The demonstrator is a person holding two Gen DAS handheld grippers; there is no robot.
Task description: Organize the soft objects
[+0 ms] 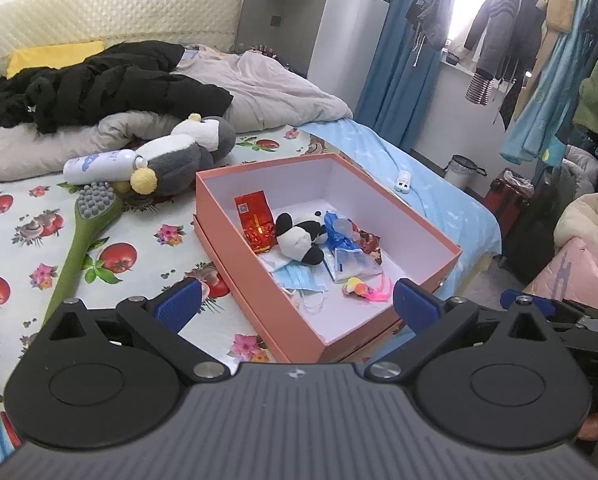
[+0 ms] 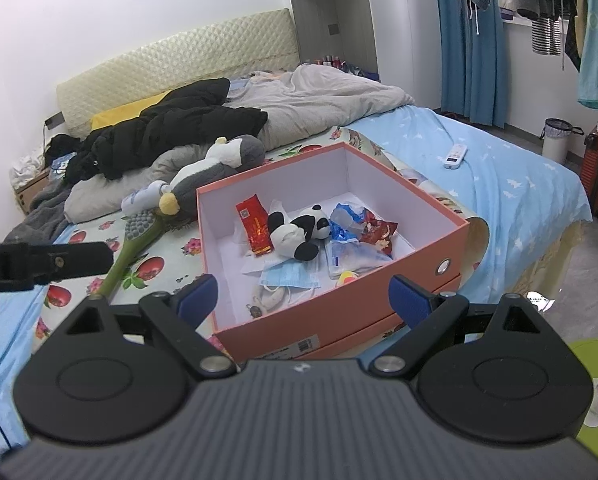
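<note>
An open pink box (image 1: 235,256) (image 2: 339,320) sits on the bed. Inside lie a small panda plush (image 1: 299,236) (image 2: 299,232), a red packet (image 1: 257,220) (image 2: 255,228), blue face masks (image 1: 303,280) (image 2: 289,276), blue wrappers and a pink-yellow toy (image 1: 363,289). A grey-white penguin plush (image 1: 179,152) (image 2: 219,168) lies on the bed behind the box. My left gripper (image 1: 297,304) is open and empty, hovering at the box's near edge. My right gripper (image 2: 303,296) is open and empty over the box's front wall.
A green massage brush (image 1: 87,232) (image 2: 139,240) and a white bottle (image 1: 99,164) lie left of the box. A black jacket (image 1: 99,84) and grey duvet (image 2: 319,100) are piled behind. A remote (image 2: 455,156) lies on the blue sheet. Hanging clothes, a bin (image 2: 555,140).
</note>
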